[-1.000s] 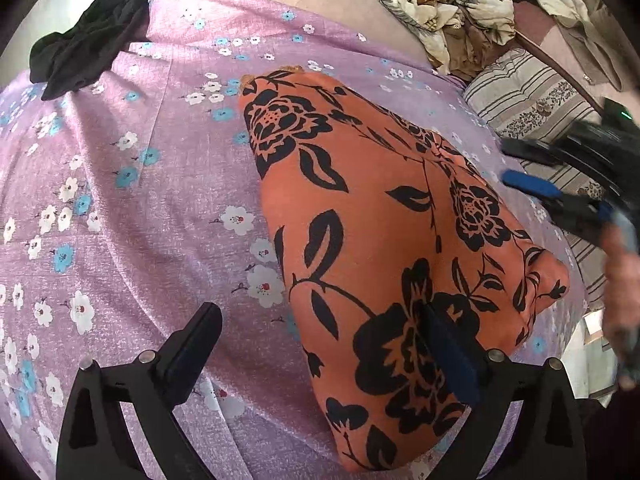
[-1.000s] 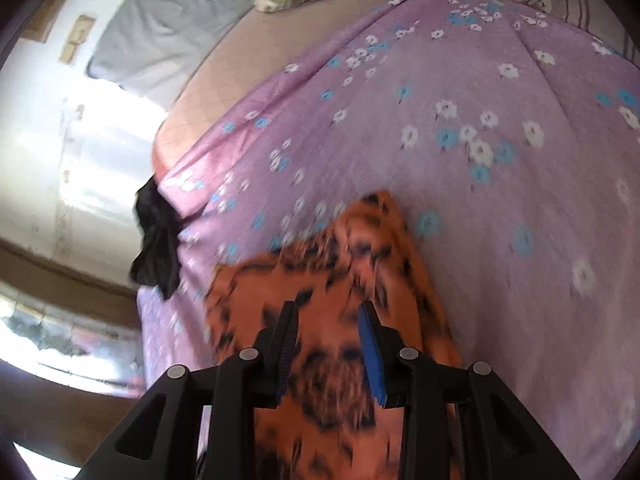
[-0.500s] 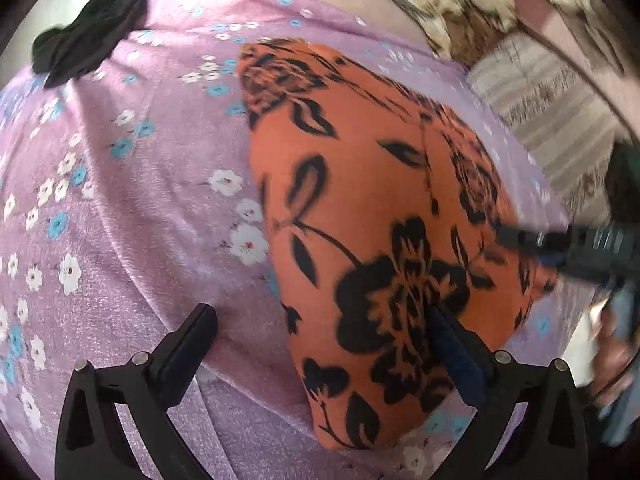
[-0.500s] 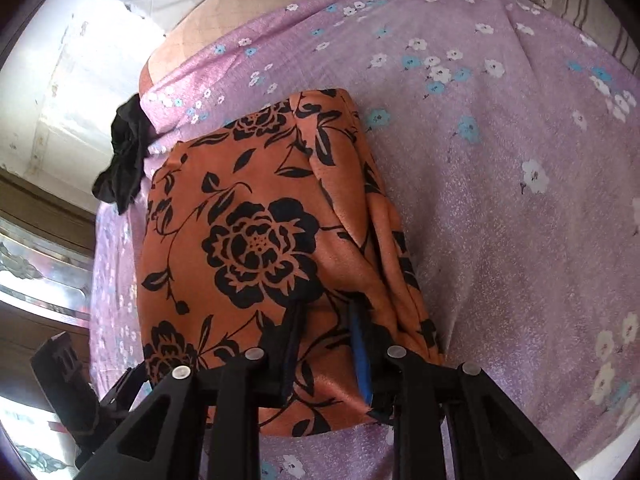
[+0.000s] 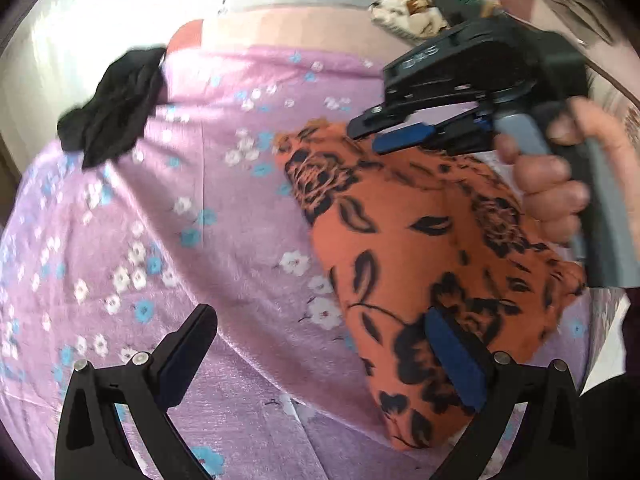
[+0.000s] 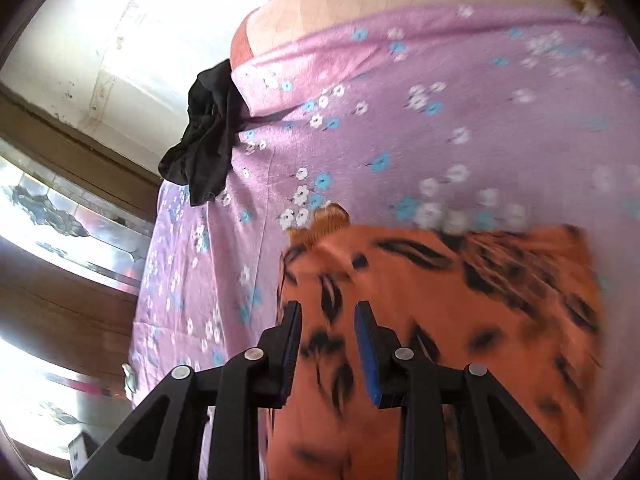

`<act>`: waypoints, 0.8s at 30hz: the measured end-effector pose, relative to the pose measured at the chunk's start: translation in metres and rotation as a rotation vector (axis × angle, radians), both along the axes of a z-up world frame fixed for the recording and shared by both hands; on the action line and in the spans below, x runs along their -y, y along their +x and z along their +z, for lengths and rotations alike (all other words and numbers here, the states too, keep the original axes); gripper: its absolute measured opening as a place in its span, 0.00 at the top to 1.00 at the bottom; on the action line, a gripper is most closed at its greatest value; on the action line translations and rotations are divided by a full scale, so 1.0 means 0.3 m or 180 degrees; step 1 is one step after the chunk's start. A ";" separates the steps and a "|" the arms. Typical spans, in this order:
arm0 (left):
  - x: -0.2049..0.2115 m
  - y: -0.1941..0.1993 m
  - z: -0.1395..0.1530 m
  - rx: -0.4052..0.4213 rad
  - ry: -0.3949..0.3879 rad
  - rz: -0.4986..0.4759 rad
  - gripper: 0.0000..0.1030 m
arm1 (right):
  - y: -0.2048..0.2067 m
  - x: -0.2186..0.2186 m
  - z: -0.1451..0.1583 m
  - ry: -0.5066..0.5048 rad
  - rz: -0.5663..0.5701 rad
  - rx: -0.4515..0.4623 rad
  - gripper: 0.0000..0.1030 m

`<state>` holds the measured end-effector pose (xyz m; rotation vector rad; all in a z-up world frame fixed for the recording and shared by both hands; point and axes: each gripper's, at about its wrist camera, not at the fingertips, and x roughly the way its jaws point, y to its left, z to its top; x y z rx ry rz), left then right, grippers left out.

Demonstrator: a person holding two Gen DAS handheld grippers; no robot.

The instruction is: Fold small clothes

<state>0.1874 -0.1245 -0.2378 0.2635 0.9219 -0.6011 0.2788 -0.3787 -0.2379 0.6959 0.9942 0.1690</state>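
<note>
Wide stretch of purple sheet (image 5: 168, 240) lies bare to the left of the cloth (image 5: 420, 240), running up to a peach strip at the far edge; in the right wrist view the sheet's left edge drops off toward a window. The cloth, orange with black flowers, lies as a long flat slab on the sheet's right half, one narrow end far, the other near and rounded. Left gripper (image 5: 320, 344) is spread wide, holding nothing, its right finger (image 5: 456, 360) over the cloth's near end, left finger over bare sheet. Right gripper (image 6: 326, 340) hangs over the cloth's far end, jaws parted a little, nothing between them. A black garment (image 5: 116, 116) sits bunched at the sheet's far left corner, well apart. Crumpled patterned clothes (image 5: 412, 12) lie beyond the right gripper.
</note>
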 end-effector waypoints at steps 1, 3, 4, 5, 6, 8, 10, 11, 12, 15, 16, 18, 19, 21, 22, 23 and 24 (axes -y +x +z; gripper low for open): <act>0.008 0.014 -0.026 -0.0097 0.0005 0.0006 0.00 | 0.052 0.001 -0.057 0.0092 -0.0014 -0.0076 0.70; 0.024 0.042 -0.063 -0.0241 -0.0027 0.0058 0.00 | 0.100 0.013 -0.181 0.0272 -0.0128 -0.0309 0.72; 0.026 0.053 -0.070 -0.0305 -0.0091 0.0054 0.00 | 0.109 0.025 -0.227 0.0444 -0.0209 -0.0329 0.72; 0.032 0.059 -0.074 -0.0355 -0.0119 0.0034 0.00 | 0.104 0.034 -0.222 0.0491 -0.0238 -0.0270 0.72; 0.039 0.064 -0.077 -0.0387 -0.0129 0.0023 0.00 | 0.092 0.036 -0.206 0.0479 -0.0228 -0.0237 0.72; 0.042 0.067 -0.078 -0.0378 -0.0141 0.0028 0.00 | 0.050 0.037 -0.165 0.0310 -0.0233 -0.0204 0.72; 0.049 0.060 -0.078 -0.0355 -0.0147 0.0053 0.00 | -0.022 0.063 -0.116 0.0226 -0.0344 -0.0098 0.71; 0.049 0.058 -0.078 -0.0347 -0.0149 0.0065 0.00 | -0.073 0.084 -0.082 0.0227 -0.0413 0.0004 0.71; 0.050 0.051 -0.077 -0.0341 -0.0151 0.0073 0.00 | -0.132 0.103 -0.047 0.0211 -0.0454 0.0105 0.71; 0.028 0.028 -0.069 -0.0332 -0.0163 0.0113 0.00 | -0.282 0.144 0.026 0.0117 -0.0575 0.0260 0.71; 0.016 0.028 -0.070 -0.0339 -0.0170 0.0126 0.00 | -0.355 0.158 0.049 0.0115 -0.0626 0.0312 0.71; 0.011 0.027 -0.069 -0.0384 -0.0189 0.0160 0.00 | -0.452 0.173 0.071 0.0082 -0.0691 0.0352 0.71; 0.009 0.030 -0.068 -0.0412 -0.0199 0.0178 0.00 | -0.500 0.177 0.071 0.0042 -0.0726 0.0332 0.71; 0.004 0.026 -0.063 -0.0424 -0.0212 0.0210 0.00 | -0.571 0.185 0.025 0.0004 -0.0794 0.0175 0.71; 0.004 0.022 -0.060 -0.0397 -0.0204 0.0212 0.00 | -0.589 0.180 -0.020 0.0009 -0.0832 0.0040 0.71; 0.005 0.013 -0.057 -0.0360 -0.0199 0.0193 0.00 | -0.603 0.180 -0.086 -0.0022 -0.0880 -0.0204 0.72; 0.010 0.007 -0.055 -0.0335 -0.0176 0.0180 0.00 | -0.613 0.187 -0.154 -0.0009 -0.0870 -0.0397 0.72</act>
